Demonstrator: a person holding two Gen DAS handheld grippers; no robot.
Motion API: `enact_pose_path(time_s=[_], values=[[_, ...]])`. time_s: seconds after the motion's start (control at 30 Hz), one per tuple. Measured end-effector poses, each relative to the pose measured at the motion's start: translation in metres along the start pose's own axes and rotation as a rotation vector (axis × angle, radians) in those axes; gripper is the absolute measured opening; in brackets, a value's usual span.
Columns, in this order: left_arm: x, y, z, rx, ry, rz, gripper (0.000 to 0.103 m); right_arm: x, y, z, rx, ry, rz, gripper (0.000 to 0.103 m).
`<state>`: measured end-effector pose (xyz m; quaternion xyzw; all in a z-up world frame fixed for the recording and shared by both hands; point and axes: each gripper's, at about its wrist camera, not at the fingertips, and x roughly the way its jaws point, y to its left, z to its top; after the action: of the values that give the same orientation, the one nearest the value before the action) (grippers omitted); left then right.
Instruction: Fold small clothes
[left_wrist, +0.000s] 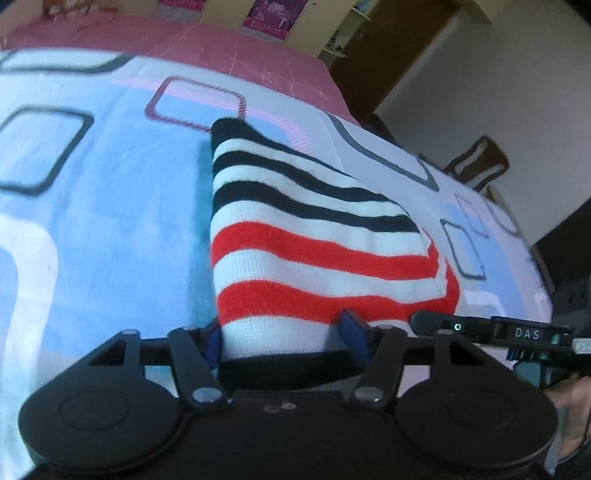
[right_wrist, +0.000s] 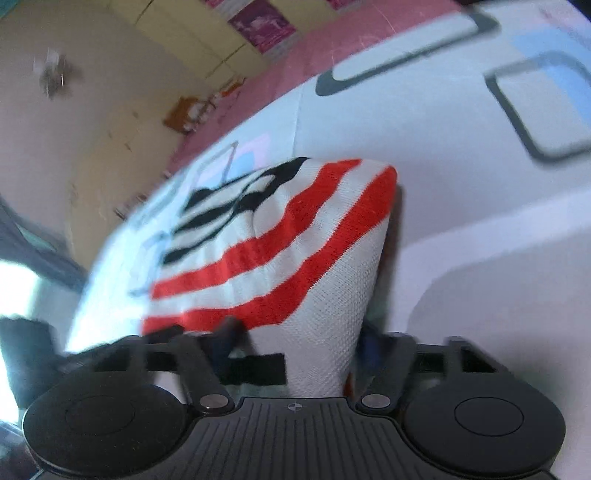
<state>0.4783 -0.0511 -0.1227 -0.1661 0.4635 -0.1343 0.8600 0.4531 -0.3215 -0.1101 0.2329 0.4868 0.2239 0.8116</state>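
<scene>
A small knit garment (left_wrist: 295, 236) with red, white and black stripes lies on a bed, its near end lifted. My left gripper (left_wrist: 284, 336) is shut on its near hem, the blue pads pressing the cloth from both sides. The right gripper shows in the left wrist view (left_wrist: 480, 328) at the garment's right edge. In the right wrist view the same garment (right_wrist: 280, 240) rises toward the camera and my right gripper (right_wrist: 299, 350) is shut on its white and red edge. The far black-striped end rests on the bed.
The bed has a light blue and white blanket (left_wrist: 92, 221) with rounded-square patterns over a pink sheet (left_wrist: 240, 51). A dark wooden door (left_wrist: 388, 48) and a wooden chair (left_wrist: 476, 162) stand beyond the bed's right side. Walls lie behind.
</scene>
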Motion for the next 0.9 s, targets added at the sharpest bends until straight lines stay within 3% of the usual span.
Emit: enact_pose_path(time_s=[0.23, 0.5, 0.67, 0.9], values=[[-0.013, -0.018, 0.000, 0.098, -0.036, 0.065, 0.036, -0.007, 0.014, -0.012, -0.060, -0.043, -0.040, 0.037], [-0.042, -0.028, -0.003, 0.215, -0.074, 0.038, 0.034, -0.024, 0.051, -0.025, -0.156, -0.095, -0.104, 0.032], [-0.080, -0.006, -0.004, 0.232, -0.107, -0.008, 0.034, -0.030, 0.094, -0.042, -0.181, -0.134, -0.139, 0.032], [-0.142, 0.055, 0.000, 0.239, -0.141, 0.014, 0.034, -0.002, 0.183, -0.067, -0.222, -0.161, -0.128, 0.032]])
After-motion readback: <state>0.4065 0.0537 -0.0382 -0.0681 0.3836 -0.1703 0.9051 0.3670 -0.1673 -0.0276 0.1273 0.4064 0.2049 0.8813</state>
